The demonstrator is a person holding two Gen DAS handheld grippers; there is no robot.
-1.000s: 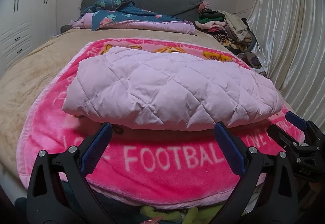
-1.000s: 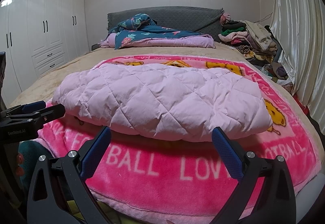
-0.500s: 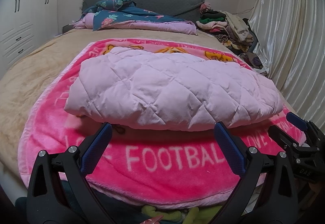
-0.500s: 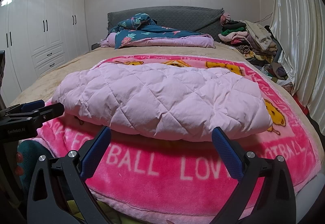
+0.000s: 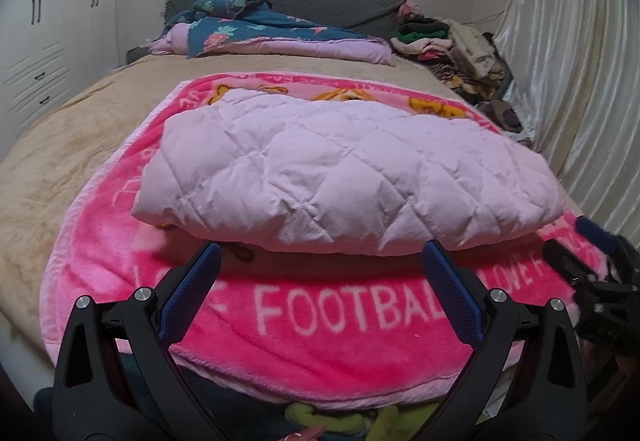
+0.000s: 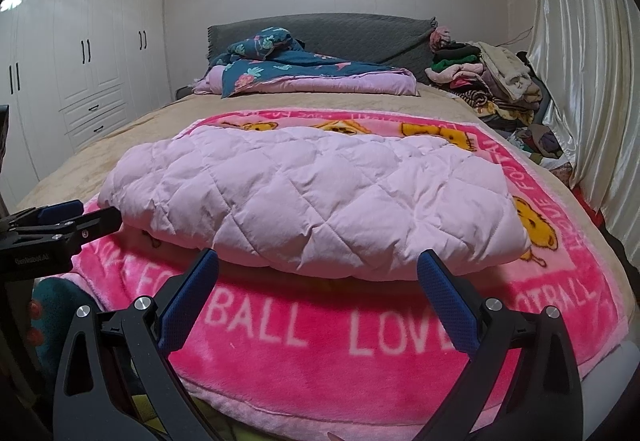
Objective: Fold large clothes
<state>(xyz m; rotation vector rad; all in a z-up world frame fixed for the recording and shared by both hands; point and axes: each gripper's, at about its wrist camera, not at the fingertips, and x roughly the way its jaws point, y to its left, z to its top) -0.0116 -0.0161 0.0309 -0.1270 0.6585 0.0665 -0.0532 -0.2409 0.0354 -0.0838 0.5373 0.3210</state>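
Note:
A pale pink quilted jacket [image 5: 340, 173] lies folded into a wide bundle on a bright pink blanket [image 5: 320, 313] printed with white letters; it also shows in the right wrist view [image 6: 316, 197] on the blanket [image 6: 320, 325]. My left gripper [image 5: 320, 273] is open and empty, just short of the bundle's near edge. My right gripper [image 6: 318, 273] is open and empty, also just short of the near edge. Each gripper shows at the side of the other's view, the right one [image 5: 592, 257] and the left one [image 6: 68, 225].
The blanket covers a beige bed [image 6: 120, 137]. A blue floral and lilac quilt [image 6: 304, 77] lies by the grey headboard. A pile of clothes [image 6: 492, 81] sits at the far right beside a white curtain [image 6: 592, 61]. White wardrobes [image 6: 80, 53] stand left.
The left gripper has risen a little and drifted, so the jacket sits slightly lower and to the right in its view. The right gripper and the jacket have hardly moved.

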